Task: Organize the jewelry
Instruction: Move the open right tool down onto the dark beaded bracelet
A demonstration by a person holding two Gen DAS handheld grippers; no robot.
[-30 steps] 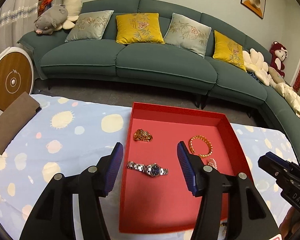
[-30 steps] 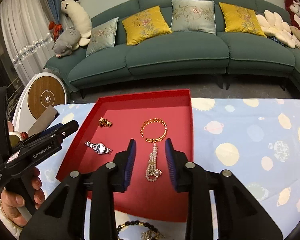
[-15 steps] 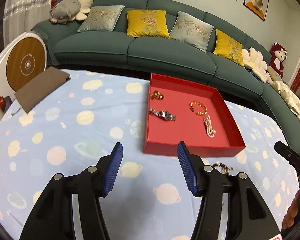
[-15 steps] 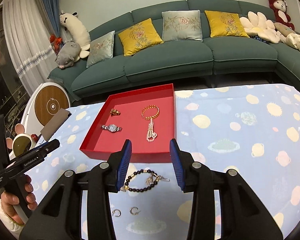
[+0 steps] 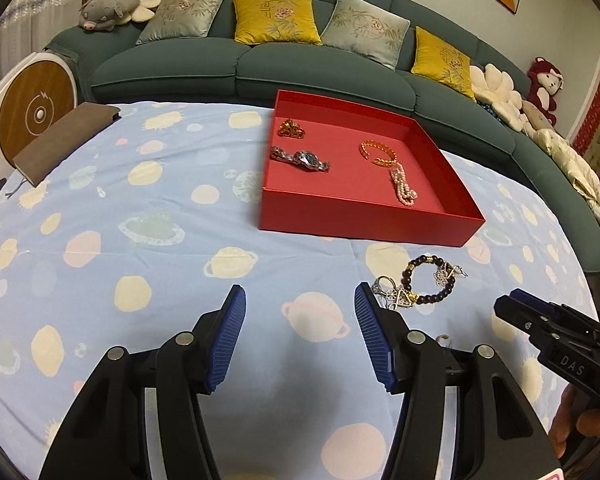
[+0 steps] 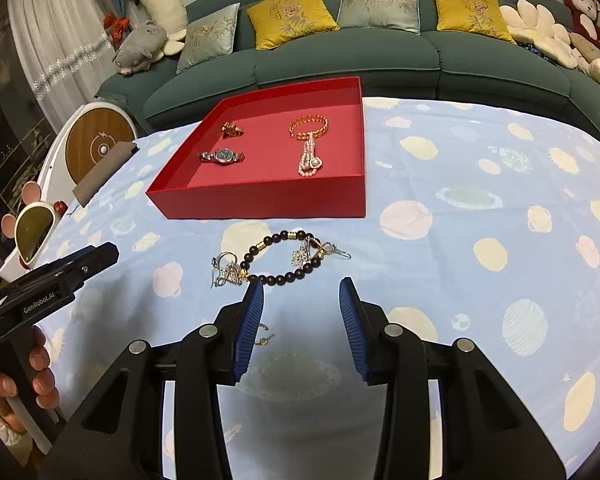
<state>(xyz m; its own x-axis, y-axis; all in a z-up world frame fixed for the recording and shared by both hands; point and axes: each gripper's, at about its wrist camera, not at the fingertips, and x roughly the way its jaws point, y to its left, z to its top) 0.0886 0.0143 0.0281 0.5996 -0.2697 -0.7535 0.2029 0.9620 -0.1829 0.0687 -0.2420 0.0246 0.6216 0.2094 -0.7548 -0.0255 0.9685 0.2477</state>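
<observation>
Over the blue spotted cloth [image 6: 460, 240], both grippers, left [image 5: 298, 334] and right [image 6: 300, 322], hang spread and empty; bead bracelet [image 6: 284, 256] lies near the red tray [image 6: 260, 200], just beyond them.

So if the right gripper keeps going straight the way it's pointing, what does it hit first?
Probably the dark beaded bracelet on the tablecloth, just ahead of the right gripper; its open, empty jaws frame it. Depth is uncertain, so it might meet cloth first.
</observation>
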